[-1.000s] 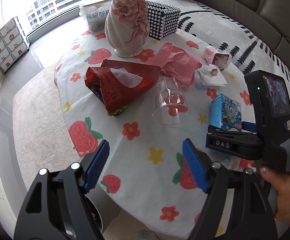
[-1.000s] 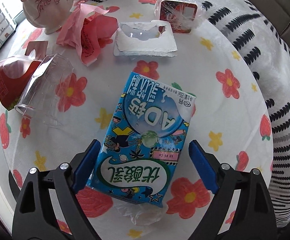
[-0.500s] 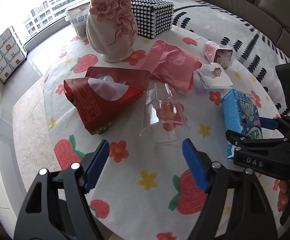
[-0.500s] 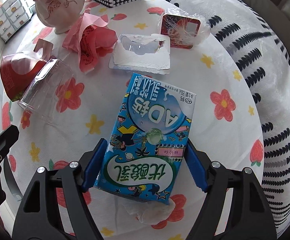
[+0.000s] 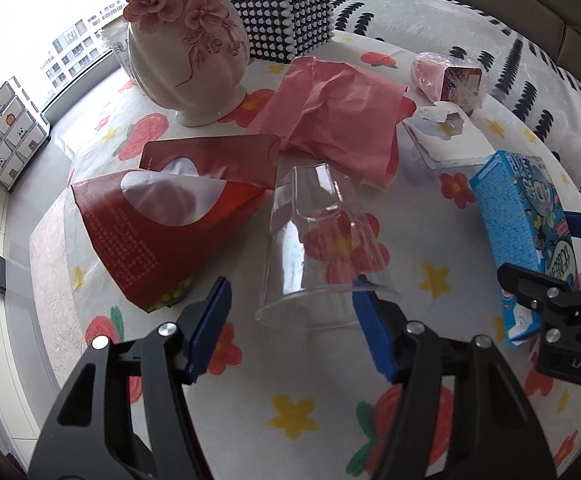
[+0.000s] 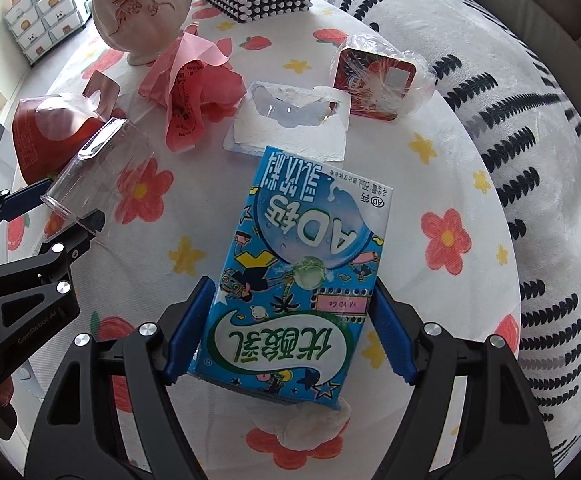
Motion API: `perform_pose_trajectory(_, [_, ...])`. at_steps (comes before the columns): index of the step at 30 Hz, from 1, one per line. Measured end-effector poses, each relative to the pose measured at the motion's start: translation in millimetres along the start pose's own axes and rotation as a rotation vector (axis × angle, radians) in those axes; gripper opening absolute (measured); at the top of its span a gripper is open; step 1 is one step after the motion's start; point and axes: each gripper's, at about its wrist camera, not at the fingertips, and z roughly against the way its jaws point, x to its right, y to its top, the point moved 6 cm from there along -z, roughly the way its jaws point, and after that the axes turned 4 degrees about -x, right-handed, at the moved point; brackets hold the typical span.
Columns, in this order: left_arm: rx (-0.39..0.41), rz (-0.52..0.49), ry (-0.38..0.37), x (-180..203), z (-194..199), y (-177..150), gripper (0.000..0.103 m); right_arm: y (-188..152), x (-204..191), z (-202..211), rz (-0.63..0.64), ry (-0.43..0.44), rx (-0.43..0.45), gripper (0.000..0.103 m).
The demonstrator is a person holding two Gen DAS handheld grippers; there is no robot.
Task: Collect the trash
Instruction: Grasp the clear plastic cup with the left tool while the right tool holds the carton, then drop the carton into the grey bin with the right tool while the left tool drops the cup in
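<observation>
A blue milk carton (image 6: 302,272) lies flat on the flowered tablecloth; my right gripper (image 6: 290,332) is shut on its near end. The carton also shows in the left wrist view (image 5: 518,232) with the right gripper (image 5: 550,256) around it. A clear plastic cup (image 5: 322,248) lies on its side with its rim toward me. My left gripper (image 5: 290,328) is open, its fingers on either side of the rim. In the right wrist view the cup (image 6: 102,176) sits at the left gripper's (image 6: 54,216) tips.
A red snack bag (image 5: 162,224), crumpled pink paper (image 5: 338,120), a torn white blister pack (image 6: 290,124) and a wrapped red cup (image 6: 378,76) lie on the table. A pink flowered vase (image 5: 186,52) and a studded black box (image 5: 286,20) stand behind. A crumpled white tissue (image 6: 302,428) lies under the carton.
My left gripper has moved forward until its fingers straddle the cup's rim. My right gripper has closed in on the carton's sides.
</observation>
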Motion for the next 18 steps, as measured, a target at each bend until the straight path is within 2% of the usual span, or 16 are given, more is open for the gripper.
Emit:
perform_pose_trajectory(1, [-0.003, -0.003, 0.000, 1.2, -2.9, 1.2, 0.055, -0.1, 0.4, -0.4, 0.004, 0.000, -0.001, 0.073])
perform_pose_trajectory(4, [-0.009, -0.012, -0.008, 4.4, -9.4, 4.8, 0.035, -0.7, 0.5, -0.4, 0.011, 0.001, -0.001, 0.073])
perform_pose_trajectory(5, [-0.009, -0.017, -0.013, 5.4, -10.6, 5.8, 0.020, -0.8, 0.4, -0.2, 0.015, 0.000, 0.000, 0.073])
perform_pose_trajectory(6, [-0.007, -0.024, -0.023, 6.9, -11.3, 6.8, 0.010, -0.6, 0.1, 0.0, 0.020, 0.000, 0.001, 0.073])
perform_pose_trajectory(12, [0.019, -0.005, -0.033, 6.5, -2.7, 9.8, 0.007, 0.4, -2.5, 5.1, 0.034, 0.004, 0.018, 0.073])
perform_pose_trajectory(18, [0.036, 0.020, -0.051, 2.0, 23.6, -2.0, 0.007, -1.9, -11.2, 16.1, 0.054, 0.009, 0.029, 0.073])
